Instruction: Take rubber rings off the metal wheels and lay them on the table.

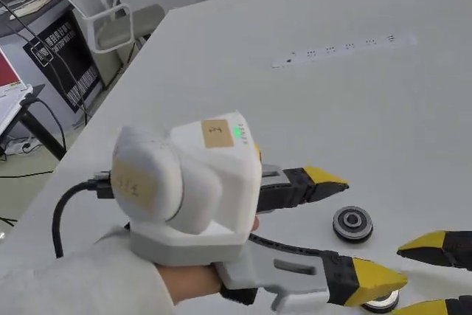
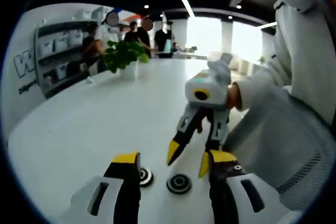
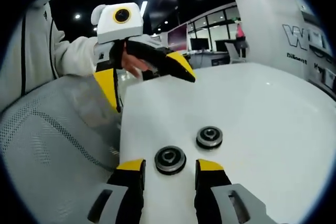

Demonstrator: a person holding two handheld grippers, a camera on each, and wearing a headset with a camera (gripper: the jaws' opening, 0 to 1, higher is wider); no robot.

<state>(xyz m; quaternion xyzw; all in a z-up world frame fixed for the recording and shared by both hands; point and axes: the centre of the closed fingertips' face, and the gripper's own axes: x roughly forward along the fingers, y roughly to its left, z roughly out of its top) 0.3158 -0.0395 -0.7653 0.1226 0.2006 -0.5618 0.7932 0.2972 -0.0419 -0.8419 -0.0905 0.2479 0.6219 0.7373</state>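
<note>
Two small metal wheels with black rubber rings lie on the white table (image 1: 243,71). One wheel (image 1: 352,223) is in plain sight; the other wheel (image 1: 383,302) is partly hidden behind a yellow jaw tip. My left gripper (image 1: 374,231), held in a hand, hovers open above them and points right. From the right edge, my right gripper (image 3: 170,165) faces it, open, with the nearer wheel (image 3: 169,159) just ahead of its tips and the second wheel (image 3: 209,137) beyond. In the left gripper view both wheels (image 2: 178,183) sit low between the jaws, near the right gripper (image 2: 186,165).
A row of flush sockets (image 1: 339,48) is set in the table farther out. A white chair (image 1: 103,12) and cables stand off the table's left edge. A potted plant (image 2: 123,56) sits on the far end, with several people behind it.
</note>
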